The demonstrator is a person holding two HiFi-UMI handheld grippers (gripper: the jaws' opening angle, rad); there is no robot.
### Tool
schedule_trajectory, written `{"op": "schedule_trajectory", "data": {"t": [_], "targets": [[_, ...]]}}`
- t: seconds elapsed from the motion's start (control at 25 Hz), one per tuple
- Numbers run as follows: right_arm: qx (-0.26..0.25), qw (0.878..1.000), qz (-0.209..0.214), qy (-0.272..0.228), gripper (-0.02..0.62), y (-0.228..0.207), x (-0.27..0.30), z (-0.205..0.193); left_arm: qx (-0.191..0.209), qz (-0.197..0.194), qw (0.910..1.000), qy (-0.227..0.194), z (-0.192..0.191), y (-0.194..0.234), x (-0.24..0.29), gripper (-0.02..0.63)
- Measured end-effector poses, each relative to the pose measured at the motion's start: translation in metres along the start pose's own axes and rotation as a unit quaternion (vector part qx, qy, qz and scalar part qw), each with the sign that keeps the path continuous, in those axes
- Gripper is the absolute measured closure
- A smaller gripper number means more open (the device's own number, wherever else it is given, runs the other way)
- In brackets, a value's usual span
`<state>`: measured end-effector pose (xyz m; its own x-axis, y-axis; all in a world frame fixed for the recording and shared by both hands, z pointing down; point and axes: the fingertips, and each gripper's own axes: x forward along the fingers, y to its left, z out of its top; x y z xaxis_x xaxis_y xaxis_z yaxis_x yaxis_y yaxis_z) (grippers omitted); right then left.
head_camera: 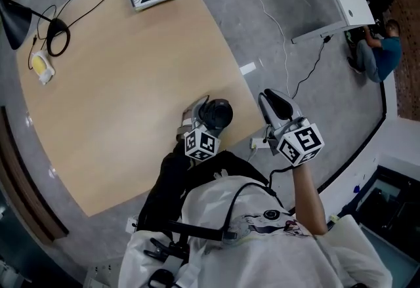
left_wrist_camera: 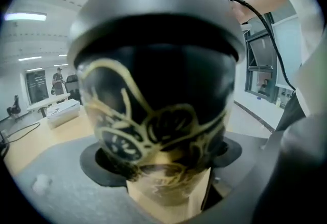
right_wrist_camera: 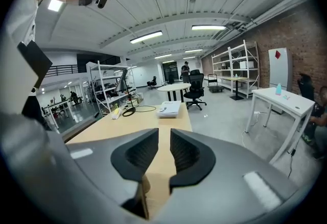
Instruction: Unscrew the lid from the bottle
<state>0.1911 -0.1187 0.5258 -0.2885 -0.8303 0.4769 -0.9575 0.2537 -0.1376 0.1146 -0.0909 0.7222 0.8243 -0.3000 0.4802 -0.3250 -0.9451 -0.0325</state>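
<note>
- The left gripper (head_camera: 197, 116) has its jaws spread wide and clamped round the body of the bottle (left_wrist_camera: 153, 110). It looks to be bracing it at the edge of the table (head_camera: 118, 83) so it can't spin.
- The grey lid (left_wrist_camera: 153, 8) is on, with nothing gripping it.
- The right gripper (head_camera: 275, 102) hangs at 3 o'clock of the bottle, nearly closed and empty, likely lining up for the lid.

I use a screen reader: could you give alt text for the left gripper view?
A black bottle with looping gold lines and a grey lid fills the view, gripped between the dark pads of the left gripper. A wooden table shows behind.
</note>
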Motion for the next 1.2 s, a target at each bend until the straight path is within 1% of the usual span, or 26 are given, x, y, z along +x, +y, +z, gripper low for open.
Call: {"op": "schedule_trajectory", "data": {"t": [0.08, 0.16, 0.28, 0.4, 0.48, 0.56, 0.64, 0.68, 0.72, 0.76, 0.8, 0.84, 0.92, 1.0, 1.04, 1.08, 1.12, 1.16, 1.2], "targets": [[0.0, 1.0, 0.005, 0.009, 0.518, 0.002, 0.005, -0.004, -0.012, 0.004, 0.9999, 0.007, -0.002, 0.004, -0.001, 0.177], [-0.002, 1.0, 0.01, 0.015, 0.518, 0.002, 0.009, -0.005, -0.035, 0.008, 0.9993, 0.013, -0.004, 0.01, -0.001, 0.188], [-0.003, 1.0, 0.018, 0.015, 0.518, 0.002, 0.014, -0.003, -0.083, 0.018, 0.9962, 0.019, -0.005, 0.02, -0.004, 0.193], [-0.007, 0.999, 0.042, 0.009, 0.52, 0.006, 0.018, 0.0, -0.14, 0.029, 0.9898, 0.005, 0.003, 0.031, -0.009, 0.193], [-0.012, 0.997, 0.07, 0.001, 0.522, 0.013, 0.019, 0.005, -0.169, 0.033, 0.9848, -0.019, 0.02, 0.039, -0.016, 0.193], [-0.02, 0.994, 0.106, -0.013, 0.52, 0.022, 0.019, 0.015, -0.182, 0.046, 0.9811, -0.047, 0.047, 0.049, -0.027, 0.193], [-0.029, 0.987, 0.156, -0.034, 0.509, 0.036, 0.02, 0.037, -0.172, 0.071, 0.98, -0.071, 0.077, 0.065, -0.042, 0.193], [-0.038, 0.981, 0.188, -0.043, 0.472, 0.045, 0.021, 0.051, -0.159, 0.087, 0.9802, -0.08, 0.092, 0.075, -0.052, 0.193], [-0.053, 0.972, 0.223, -0.049, 0.397, 0.056, 0.018, 0.066, -0.144, 0.101, 0.9807, -0.085, 0.107, 0.082, -0.062, 0.193], [-0.077, 0.961, 0.262, -0.052, 0.317, 0.069, 0.013, 0.082, -0.13, 0.111, 0.9813, -0.088, 0.123, 0.087, -0.073, 0.192], [-0.108, 0.946, 0.302, -0.054, 0.262, 0.083, 0.004, 0.097, -0.118, 0.119, 0.9817, -0.091, 0.14, 0.089, -0.084, 0.193], [-0.143, 0.927, 0.344, -0.052, 0.212, 0.098, -0.006, 0.111, -0.109, 0.124, 0.9817, -0.095, 0.157, 0.088, -0.095, 0.193], [-0.209, 0.881, 0.422, -0.04, 0.138, 0.129, -0.026, 0.134, -0.099, 0.134, 0.98, -0.108, 0.191, 0.087, -0.115, 0.192], [-0.262, 0.833, 0.486, -0.032, 0.116, 0.157, -0.038, 0.148, -0.092, 0.147, 0.9776, -0.12, 0.218, 0.085, -0.134, 0.192], [-0.281, 0.811, 0.512, -0.034, 0.112, 0.17, -0.043, 0.153, -0.085, 0.153, 0.9772, -0.12, 0.228, 0.084, -0.142, 0.192], [-0.297, 0.792, 0.532, -0.038, 0.107, 0.182, -0.047, 0.157, -0.076, 0.158, 0.9776, -0.116, 0.234, 0.082, -0.149, 0.192], [-0.312, 0.776, 0.547, -0.043, 0.106, 0.192, -0.051, 0.159, -0.065, 0.163, 0.9785, -0.109, 0.238, 0.08, -0.154, 0.192], [-0.325, 0.763, 0.556, -0.048, 0.106, 0.201, -0.053, 0.159, -0.055, 0.165, 0.9796, -0.101, 0.24, 0.077, -0.158, 0.192], [-0.334, 0.753, 0.564, -0.054, 0.109, 0.208, -0.056, 0.158, -0.045, 0.165, 0.9809, -0.093, 0.241, 0.074, -0.162, 0.192]]}}
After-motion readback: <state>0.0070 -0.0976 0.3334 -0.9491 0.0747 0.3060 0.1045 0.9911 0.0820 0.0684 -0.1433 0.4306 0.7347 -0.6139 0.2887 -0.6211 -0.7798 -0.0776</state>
